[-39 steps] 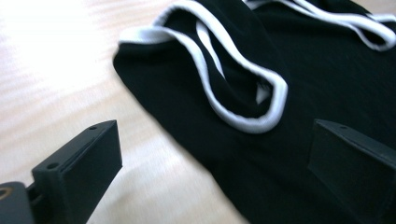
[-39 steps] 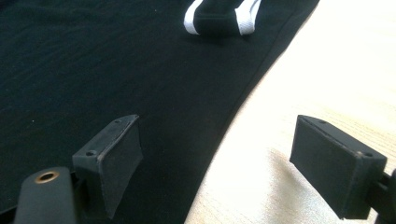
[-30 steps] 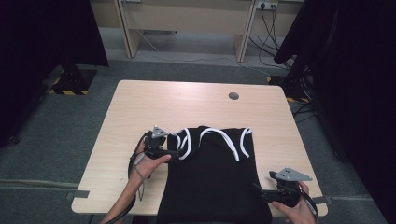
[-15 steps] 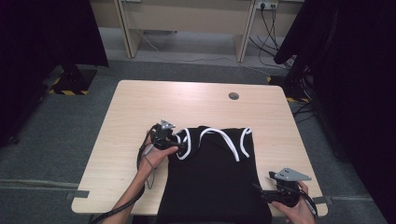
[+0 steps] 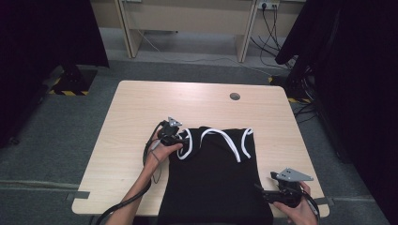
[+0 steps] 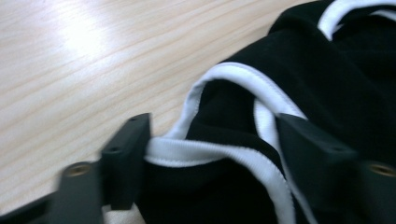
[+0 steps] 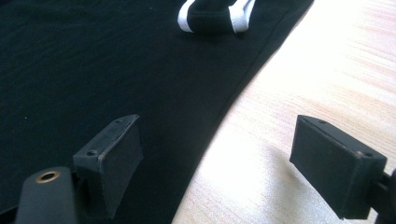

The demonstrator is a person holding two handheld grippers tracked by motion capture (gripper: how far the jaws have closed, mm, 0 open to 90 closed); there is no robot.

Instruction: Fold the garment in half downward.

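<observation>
Black garment (image 5: pixel 216 180) with white trim lies flat; left claw (image 6: pixel 212 156) closing around its strap, right claw (image 7: pixel 217 170) apart.

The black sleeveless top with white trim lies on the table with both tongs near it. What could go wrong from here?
1. The left tongs have just been closing around the white-trimmed strap of the black sleeveless top; they may catch one layer only.
2. The right tongs stand open astride the side edge, so pulling left alone could skew the top.
3. Its hem overhangs the light wooden table and might slide off.
</observation>
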